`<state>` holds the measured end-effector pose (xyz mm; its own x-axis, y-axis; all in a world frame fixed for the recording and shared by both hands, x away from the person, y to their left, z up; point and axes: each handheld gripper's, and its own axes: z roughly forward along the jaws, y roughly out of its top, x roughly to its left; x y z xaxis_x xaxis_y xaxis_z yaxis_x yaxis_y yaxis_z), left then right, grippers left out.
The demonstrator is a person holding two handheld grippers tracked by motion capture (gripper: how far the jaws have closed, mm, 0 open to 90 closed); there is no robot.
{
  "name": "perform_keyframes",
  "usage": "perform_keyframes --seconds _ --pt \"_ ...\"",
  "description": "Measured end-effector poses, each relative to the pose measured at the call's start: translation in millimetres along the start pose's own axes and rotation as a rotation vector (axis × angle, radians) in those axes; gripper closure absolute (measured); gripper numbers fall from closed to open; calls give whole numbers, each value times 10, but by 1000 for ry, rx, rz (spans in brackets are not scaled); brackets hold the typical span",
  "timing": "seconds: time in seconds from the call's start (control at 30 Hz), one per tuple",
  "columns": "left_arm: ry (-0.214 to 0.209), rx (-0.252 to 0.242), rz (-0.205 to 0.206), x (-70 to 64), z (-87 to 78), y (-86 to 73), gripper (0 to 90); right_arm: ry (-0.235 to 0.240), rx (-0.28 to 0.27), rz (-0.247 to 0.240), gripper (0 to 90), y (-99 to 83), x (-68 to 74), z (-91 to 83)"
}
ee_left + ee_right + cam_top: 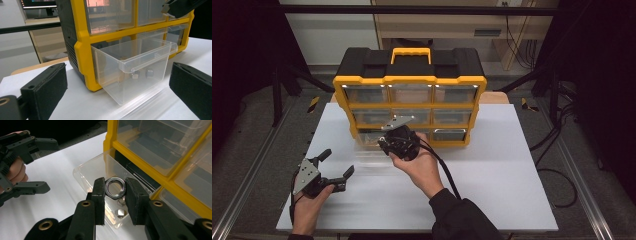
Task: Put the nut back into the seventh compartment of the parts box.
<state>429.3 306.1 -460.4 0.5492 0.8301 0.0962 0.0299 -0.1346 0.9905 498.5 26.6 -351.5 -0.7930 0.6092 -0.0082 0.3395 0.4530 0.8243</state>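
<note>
We see a shiny metal nut (114, 188), a clear glossy plastic drawer (135, 67) and matt black pads (99, 195)

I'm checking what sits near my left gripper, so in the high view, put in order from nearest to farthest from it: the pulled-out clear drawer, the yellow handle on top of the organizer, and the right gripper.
1. Clear drawer: pulled out at the organizer's bottom left, nearest the left gripper.
2. Right gripper: just past the drawer, held over it.
3. Yellow handle: on top of the organizer, at the back.
</note>
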Motion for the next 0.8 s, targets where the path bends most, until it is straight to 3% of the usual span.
perform_keyframes --seconds 0.3,0.37,0.8 --pt "0 1 -1 3 -1 -2 13 3 30 8 694 27 -34 144" --pt "-1 1 -2 4 -1 -2 13 -6 30 3 597 28 -27 157" --pt "1 1 -1 5 -3 -1 13 -31 23 4 493 37 -3 86"
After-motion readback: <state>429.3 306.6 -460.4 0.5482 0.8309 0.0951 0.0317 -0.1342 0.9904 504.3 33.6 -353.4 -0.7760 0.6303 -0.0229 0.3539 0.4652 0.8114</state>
